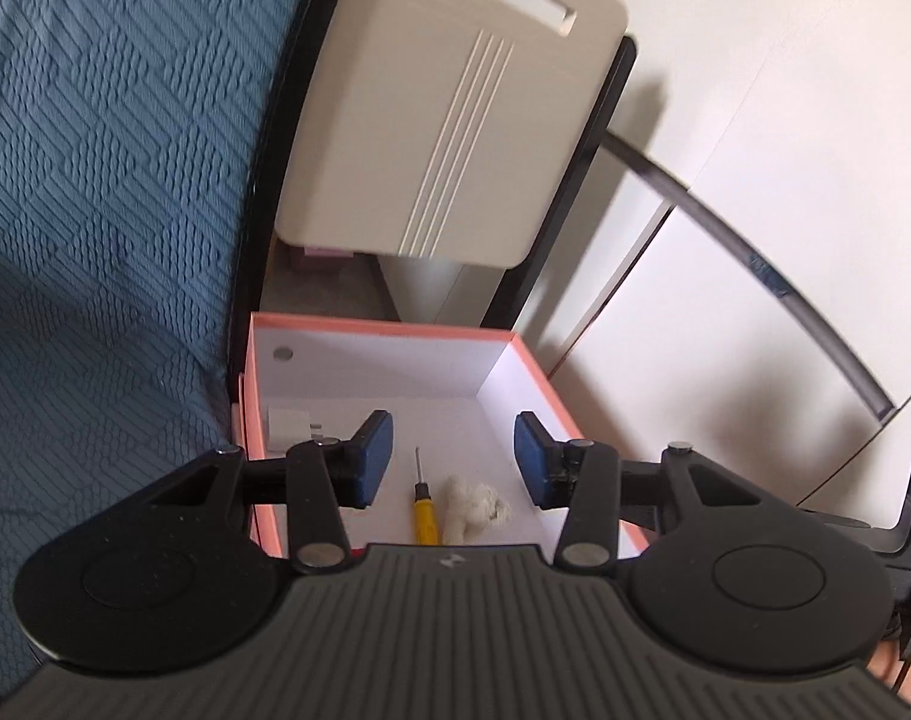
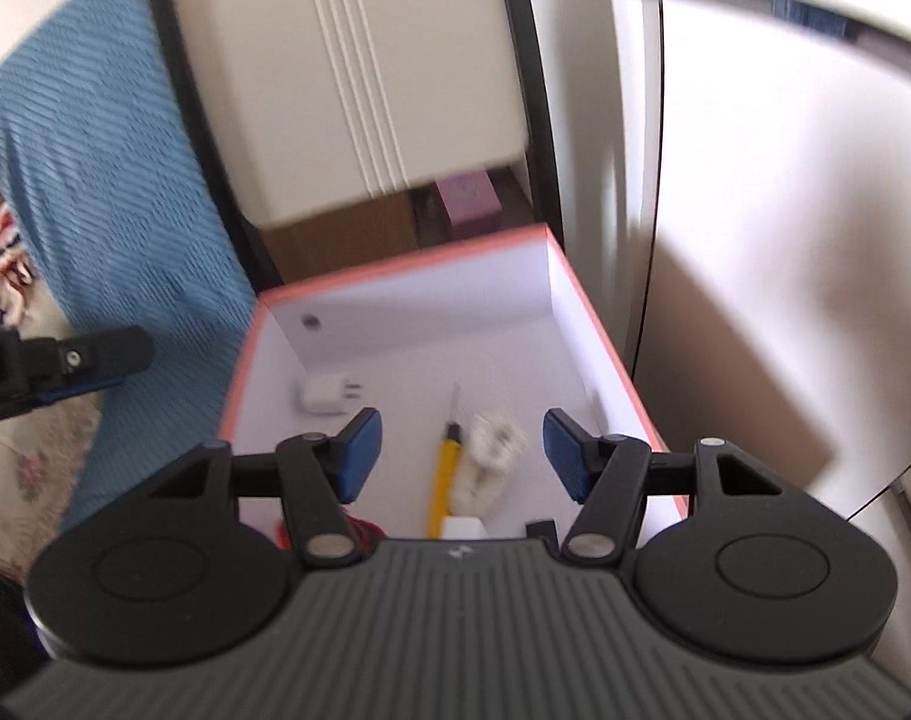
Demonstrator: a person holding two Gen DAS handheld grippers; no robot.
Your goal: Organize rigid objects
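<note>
An open pink box with a white inside sits below both grippers; it also shows in the right wrist view. In it lie a yellow screwdriver, a white bundled cord and a white plug adapter. A small white block and something red lie at the near end. My left gripper is open and empty above the box. My right gripper is open and empty above it too.
A blue textured cover lies left of the box. A beige panel with a black frame stands behind it. White cabinet doors are on the right. A pink item sits behind the box. The left gripper's finger shows at left.
</note>
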